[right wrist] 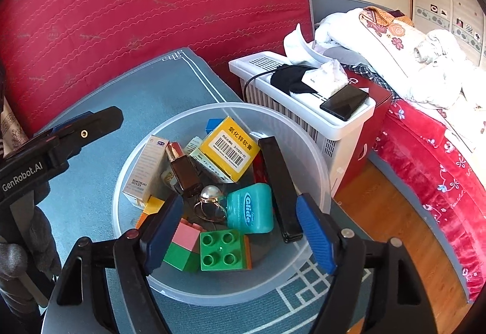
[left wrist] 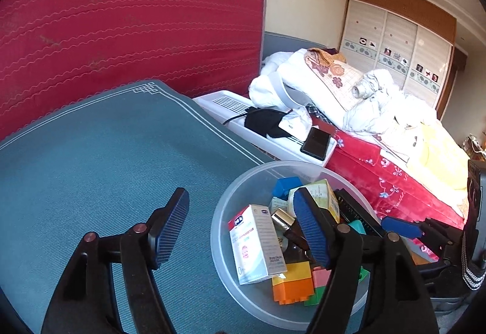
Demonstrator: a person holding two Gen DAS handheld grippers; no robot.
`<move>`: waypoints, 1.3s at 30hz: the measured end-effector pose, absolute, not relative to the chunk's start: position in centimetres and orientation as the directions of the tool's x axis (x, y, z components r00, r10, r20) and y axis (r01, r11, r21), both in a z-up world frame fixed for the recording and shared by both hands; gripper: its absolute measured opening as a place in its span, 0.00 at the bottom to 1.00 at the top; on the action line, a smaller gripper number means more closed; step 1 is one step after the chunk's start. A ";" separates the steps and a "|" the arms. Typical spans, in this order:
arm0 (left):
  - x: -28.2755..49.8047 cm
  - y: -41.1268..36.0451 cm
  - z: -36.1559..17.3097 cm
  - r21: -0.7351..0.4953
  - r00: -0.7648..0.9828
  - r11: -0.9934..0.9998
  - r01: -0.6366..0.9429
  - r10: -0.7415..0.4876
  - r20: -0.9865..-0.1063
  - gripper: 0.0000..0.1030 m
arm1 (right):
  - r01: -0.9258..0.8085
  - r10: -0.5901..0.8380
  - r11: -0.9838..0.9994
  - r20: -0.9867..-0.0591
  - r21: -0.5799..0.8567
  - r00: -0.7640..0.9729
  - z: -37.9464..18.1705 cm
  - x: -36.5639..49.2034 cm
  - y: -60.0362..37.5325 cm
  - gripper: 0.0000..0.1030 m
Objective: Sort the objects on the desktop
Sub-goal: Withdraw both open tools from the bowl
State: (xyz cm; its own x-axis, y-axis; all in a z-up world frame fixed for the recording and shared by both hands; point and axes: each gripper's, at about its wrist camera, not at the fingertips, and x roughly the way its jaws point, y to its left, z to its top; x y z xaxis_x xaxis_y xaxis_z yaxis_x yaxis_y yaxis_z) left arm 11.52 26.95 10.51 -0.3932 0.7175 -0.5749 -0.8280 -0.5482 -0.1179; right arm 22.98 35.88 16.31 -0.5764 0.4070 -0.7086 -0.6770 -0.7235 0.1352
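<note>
Your left tongs [left wrist: 240,224] apart and empty, your right tongs [right wrist: 240,230] apart over the clear plastic bowl [right wrist: 303,133], near the tabletop's right edge, green toy brick [right wrist: 223,249] inside

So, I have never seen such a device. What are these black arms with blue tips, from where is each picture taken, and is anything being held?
There is no robot. A person holds a two-finger clamp in each hand, and a wide-angle camera on each looks forward along its fingers.

One picture is from the left gripper; the other is from the right gripper. Each also shows in the other's picture.

On the blue-green mat stands a clear plastic bowl. In it lie a yellow box, a teal floss case, a green brick, a lipstick, a white carton and a black bar.

Nothing is held: both grippers are open and empty above the bowl.
</note>
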 end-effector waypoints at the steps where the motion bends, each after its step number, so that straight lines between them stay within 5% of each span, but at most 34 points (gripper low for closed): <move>1: 11.4 26.6 10.6 -0.109 -0.423 -0.579 -0.808 0.698 -0.578 0.72 | -0.680 0.410 -0.721 -0.710 0.131 -0.572 16.3 23.0 35.8 0.79; 18: 13.7 24.0 11.0 0.108 -0.679 -0.784 -0.611 0.450 -0.580 0.72 | -0.711 0.494 -0.701 -0.684 0.052 -0.537 17.9 24.5 34.0 0.81; 39: 17.8 24.9 11.3 0.007 -0.507 -0.644 -0.765 0.596 -0.623 0.73 | -0.718 0.478 -0.691 -0.690 0.088 -0.544 17.0 27.8 33.9 0.81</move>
